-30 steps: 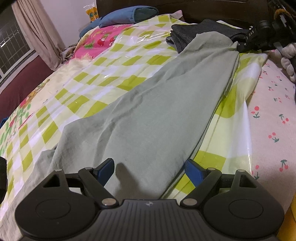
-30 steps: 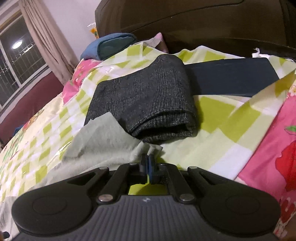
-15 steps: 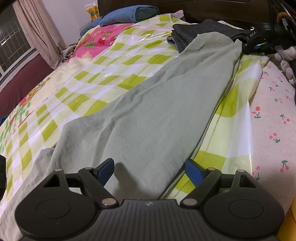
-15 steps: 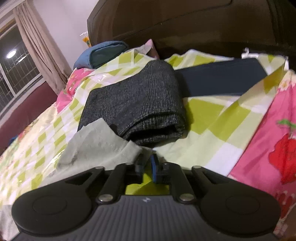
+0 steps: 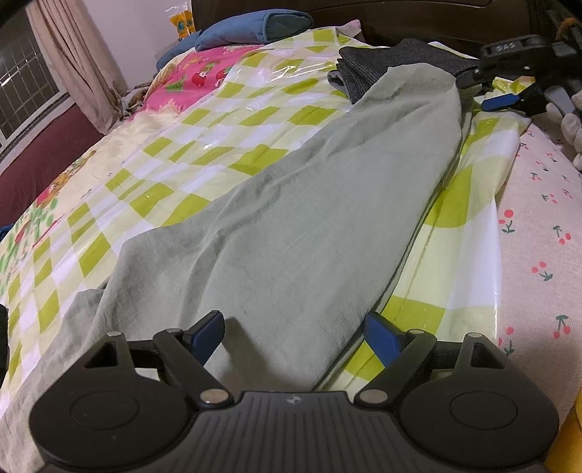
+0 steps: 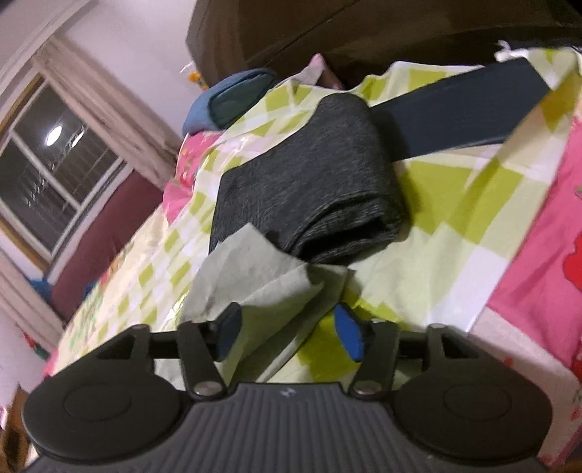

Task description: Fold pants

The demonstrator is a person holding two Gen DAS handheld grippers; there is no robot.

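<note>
Left wrist view: the left gripper [image 5: 294, 329] has its jaws spread wide, w/ the near end of the sage-green pants [image 5: 309, 218] lying flat between them — fabric not pinched. The pants run straight ahead from the jaws across the green-checked bedspread [image 5: 203, 134]; the far end lies over the edge of a folded dark grey garment [image 5: 396, 60]. The right gripper [image 5: 503, 100] shows ahead and to the right of the jaws, near that far end, blue pads apart. A blue pillow [image 5: 254, 27] sits far ahead, left of center, by the headboard.

Right wrist view (tilted, blurred): the right gripper [image 6: 289, 334] also has jaws parted, nothing clamped. The crumpled pants end [image 6: 254, 276] sits between and just ahead of the blue pads [image 6: 349, 336] — whether cloth touches either pad can't be told. Just ahead of the jaws lies the folded dark grey garment [image 6: 309, 193]; a navy folded item [image 6: 458, 109] is beyond it, to the right. A window [image 6: 47, 160] is far left.
</note>
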